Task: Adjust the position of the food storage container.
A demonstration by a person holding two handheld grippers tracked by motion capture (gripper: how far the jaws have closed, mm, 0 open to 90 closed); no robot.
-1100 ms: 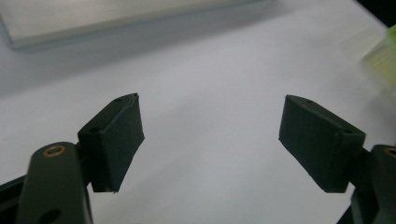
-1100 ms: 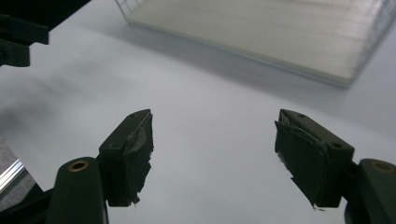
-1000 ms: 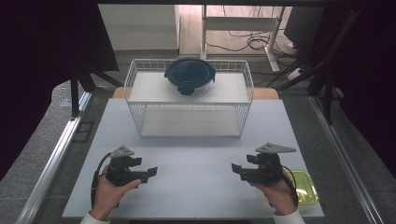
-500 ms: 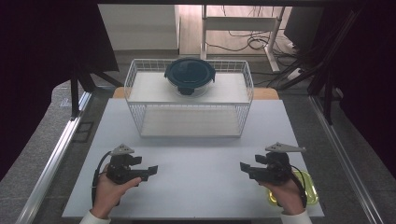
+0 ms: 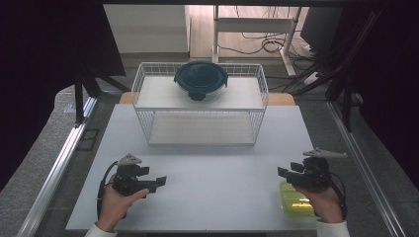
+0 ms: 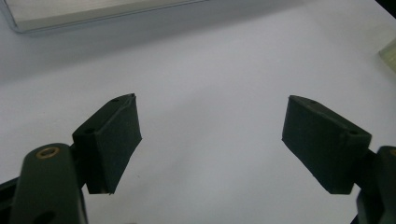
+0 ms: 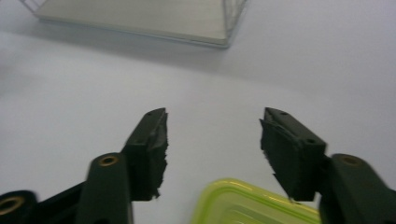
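- While both hands rest near the 6 o'clock edge of the white tabletop (image 5: 217,148), the stock reads as follows, clock directions taken from the tabletop's middle in the high view.
- Left gripper (image 5: 157,181): at about 8 o'clock, held in the person's left hand (image 5: 114,205); jaws spread wide and nothing between them; in the left gripper view (image 6: 210,135) only bare white surface lies between the two black pads.
- Right gripper (image 5: 285,174): at about 4 o'clock, held in the person's right hand (image 5: 326,202); its jaws have just been closing, yet they stand apart and grasp nothing; in the right gripper view (image 7: 212,140) no thing sits between the pads.
- Yellow-green lid (image 5: 294,202): flat on the tabletop at 4 to 5 o'clock, close to the near right corner, partly under the right hand. In the right gripper view the lid (image 7: 243,205) lies just below and behind the fingertips, not between them.
- Wire basket (image 5: 148,126): white, rectangular, at 12 o'clock along the far half of the tabletop, well apart from both grippers.
- Round container (image 5: 200,81): clear body with a dark blue clip lid on, standing upright on the basket's upper shelf, near its middle.
- Cable (image 5: 103,182): black, looping from the left gripper past the left wrist.
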